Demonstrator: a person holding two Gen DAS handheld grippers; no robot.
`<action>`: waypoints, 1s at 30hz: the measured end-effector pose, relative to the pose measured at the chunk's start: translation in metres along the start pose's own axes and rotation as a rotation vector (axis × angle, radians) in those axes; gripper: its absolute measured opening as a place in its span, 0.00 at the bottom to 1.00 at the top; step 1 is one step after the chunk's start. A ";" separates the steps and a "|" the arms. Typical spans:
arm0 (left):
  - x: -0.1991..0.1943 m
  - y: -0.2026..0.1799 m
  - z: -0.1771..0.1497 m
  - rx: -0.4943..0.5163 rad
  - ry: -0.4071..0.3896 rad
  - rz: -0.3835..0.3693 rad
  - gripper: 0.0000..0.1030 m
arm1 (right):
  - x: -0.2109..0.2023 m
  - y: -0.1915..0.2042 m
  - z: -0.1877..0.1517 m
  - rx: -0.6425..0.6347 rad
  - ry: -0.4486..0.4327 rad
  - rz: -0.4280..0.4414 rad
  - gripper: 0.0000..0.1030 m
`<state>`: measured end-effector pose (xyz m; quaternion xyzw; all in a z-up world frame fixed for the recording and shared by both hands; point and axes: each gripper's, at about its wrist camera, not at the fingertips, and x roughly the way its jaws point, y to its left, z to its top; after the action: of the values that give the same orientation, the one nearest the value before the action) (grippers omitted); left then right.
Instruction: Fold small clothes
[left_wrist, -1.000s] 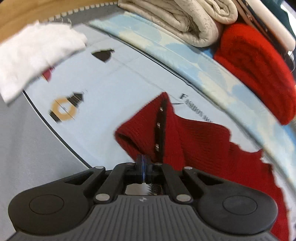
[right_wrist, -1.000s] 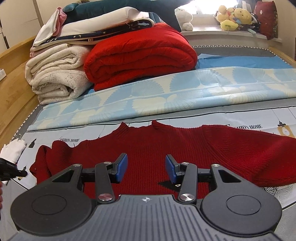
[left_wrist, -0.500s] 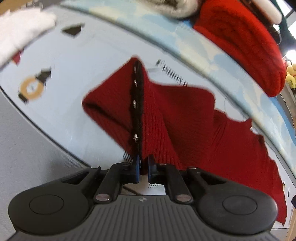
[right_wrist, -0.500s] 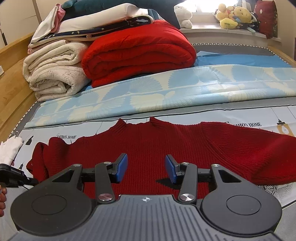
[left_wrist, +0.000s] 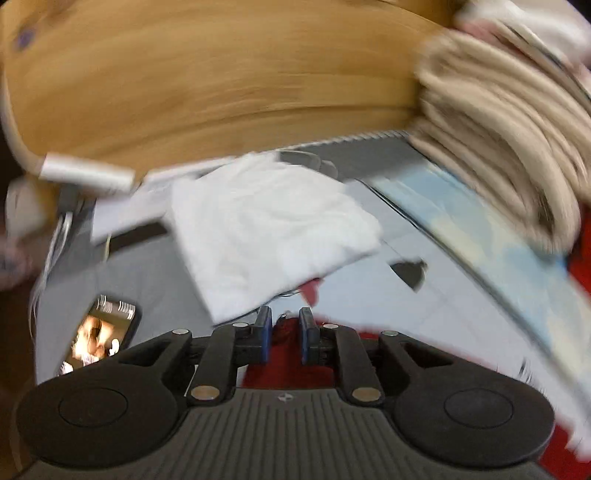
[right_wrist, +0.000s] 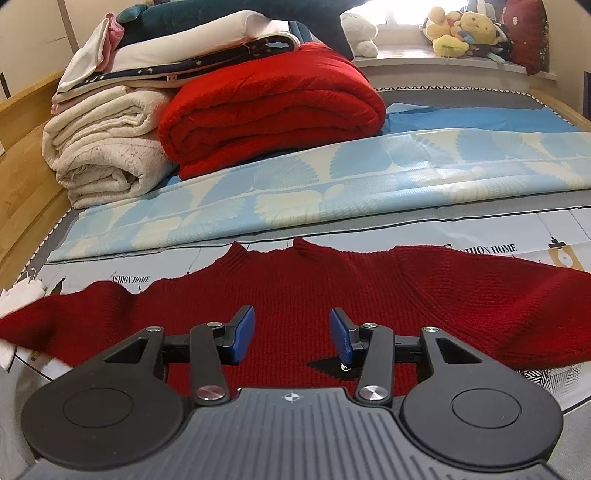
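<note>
Dark red knit sweater (right_wrist: 332, 295) lies spread flat on the printed sheet (right_wrist: 480, 236) of the bed, its left sleeve stretched outward. Left tool (left_wrist: 284, 332) is opening, jaws slightly apart with red knit between them; right tool (right_wrist: 291, 334) stands spread above the sweater body, gripping nothing.

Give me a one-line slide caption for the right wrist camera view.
Open right tongs hover over a dark red knit sweater spread flat on the bed, folded blankets stacked behind.
</note>
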<state>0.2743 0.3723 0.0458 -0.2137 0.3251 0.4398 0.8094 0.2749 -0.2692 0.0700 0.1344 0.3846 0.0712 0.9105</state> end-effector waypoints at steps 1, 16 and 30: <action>0.003 0.005 0.000 -0.044 0.027 -0.036 0.15 | 0.000 0.000 0.000 -0.001 -0.001 -0.001 0.46; 0.077 0.034 -0.057 -0.372 0.387 -0.365 0.39 | 0.003 0.000 -0.002 0.003 0.016 -0.001 0.46; 0.095 0.013 -0.048 -0.306 0.257 -0.425 0.13 | 0.010 -0.002 -0.005 -0.008 0.039 -0.012 0.46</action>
<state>0.2851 0.4029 -0.0559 -0.4508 0.3029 0.2737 0.7938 0.2783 -0.2682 0.0592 0.1273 0.4027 0.0699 0.9037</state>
